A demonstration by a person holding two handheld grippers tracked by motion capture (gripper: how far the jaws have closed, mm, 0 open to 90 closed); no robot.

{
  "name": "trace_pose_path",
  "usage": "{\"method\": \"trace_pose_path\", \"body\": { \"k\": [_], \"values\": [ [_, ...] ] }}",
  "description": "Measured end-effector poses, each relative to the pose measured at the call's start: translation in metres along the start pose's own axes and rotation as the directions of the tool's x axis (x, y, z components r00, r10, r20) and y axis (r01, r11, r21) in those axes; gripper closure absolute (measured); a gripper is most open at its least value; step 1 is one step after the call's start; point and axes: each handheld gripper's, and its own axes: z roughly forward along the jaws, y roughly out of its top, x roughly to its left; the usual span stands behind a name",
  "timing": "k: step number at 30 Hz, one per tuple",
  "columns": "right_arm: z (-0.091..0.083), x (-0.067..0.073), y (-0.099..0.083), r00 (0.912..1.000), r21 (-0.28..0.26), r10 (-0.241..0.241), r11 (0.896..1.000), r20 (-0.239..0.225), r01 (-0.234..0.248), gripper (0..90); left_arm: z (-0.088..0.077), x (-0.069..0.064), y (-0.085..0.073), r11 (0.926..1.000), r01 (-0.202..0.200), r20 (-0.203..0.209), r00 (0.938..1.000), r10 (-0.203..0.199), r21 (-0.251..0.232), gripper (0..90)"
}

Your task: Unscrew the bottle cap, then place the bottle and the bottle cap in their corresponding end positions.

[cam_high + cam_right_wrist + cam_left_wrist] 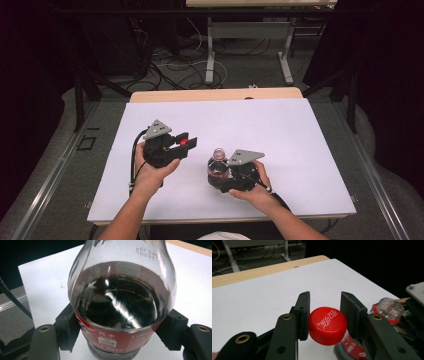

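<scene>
Left gripper (183, 142), left of centre in the high view, has its two black jaws clamped on a round red plastic bottle cap (184, 142). Its own view places the cap (327, 325) at lower centre, top face upward, ribbed around the rim and printed with white script, the pads pressing on opposite sides. Right gripper (220, 172), lower centre in the high view, is closed around a clear plastic cola bottle (218, 167) with a red label, which stands upright on the white table sheet (280, 130). Its own view shows the bottle (121, 302) from close by: dark brown liquid up to the shoulder, a clear domed upper part with faint printed code, and a red label band with white characters at the lower edge, the jaws pressing on it from both sides. At the right edge of the left gripper view the uncapped bottle neck (390, 308) appears, with a red ring below the thread.

Bottle mouth and base are cut off in the right gripper view; the label text is too small to read. In the high view the right hand (257, 187) and the grey three-cornered plate (245, 156) cover most of the bottle body.
</scene>
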Motion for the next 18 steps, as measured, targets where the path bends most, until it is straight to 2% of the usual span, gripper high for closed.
{"method": "trace_pose_path", "body": {
  "k": [7,9,12,13,15,16,18],
  "values": [
    [-0.002,-0.007,-0.001,0.9996,-0.005,0.016,1.000,0.022,-0.016,29.2,-0.001,0.019,-0.007,0.9996,0.028,-0.059,0.9979,-0.028,-0.002,61.1],
    [-0.002,-0.010,-0.002,0.9993,-0.015,0.015,1.000,0.035,-0.014,29.2,-0.001,0.023,-0.009,0.9992,0.041,-0.073,0.9965,-0.041,-0.002,61.1],
    [-0.003,-0.013,-0.002,0.9983,0.004,0.030,1.000,0.051,-0.030,29.2,0.000,0.031,-0.014,0.9988,0.048,-0.098,0.9940,-0.047,0.004,61.1],
    [-0.002,-0.015,-0.002,0.9978,-0.010,0.025,1.000,0.062,-0.024,29.2,0.000,0.033,-0.015,0.9983,0.058,-0.100,0.9934,-0.057,0.010,61.1],
    [-0.002,-0.017,-0.002,0.9969,-0.013,0.029,1.000,0.073,-0.028,29.2,0.001,0.038,-0.017,0.9986,0.052,-0.119,0.9916,-0.051,0.009,61.1],
    [-0.003,-0.018,-0.002,0.9964,0.004,0.026,1.000,0.080,-0.026,29.2,0.001,0.040,-0.019,0.9983,0.057,-0.127,0.9904,-0.055,0.012,61.1],
    [-0.001,-0.023,-0.002,0.9957,-0.018,0.021,1.000,0.090,-0.019,29.2,0.002,0.043,-0.022,0.9980,0.063,-0.142,0.9880,-0.061,0.009,61.1]
  ]
}}
